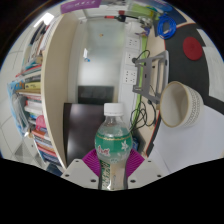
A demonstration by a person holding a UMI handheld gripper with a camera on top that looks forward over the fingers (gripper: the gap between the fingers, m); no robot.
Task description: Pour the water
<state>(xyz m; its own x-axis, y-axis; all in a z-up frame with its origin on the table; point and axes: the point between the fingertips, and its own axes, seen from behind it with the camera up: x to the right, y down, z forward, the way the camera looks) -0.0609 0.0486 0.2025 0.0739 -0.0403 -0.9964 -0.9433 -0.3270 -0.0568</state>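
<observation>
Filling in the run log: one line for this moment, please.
gripper: shut on water bottle | bottle: upright, capped | bowl: beyond, on table | pouring: not begun

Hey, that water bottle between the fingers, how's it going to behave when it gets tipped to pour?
The bottle looks like thin clear plastic, so it may flex under the gripper. It seems mostly full, so probably heavy for its size. The white cap looks still on, so nothing should spill toward the bowl yet.

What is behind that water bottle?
Behind the water bottle, held between the gripper fingers, lies a white desk with a white bowl off to one side and a dark chair farther back. The bottle covers whatever sits directly behind it.
</observation>
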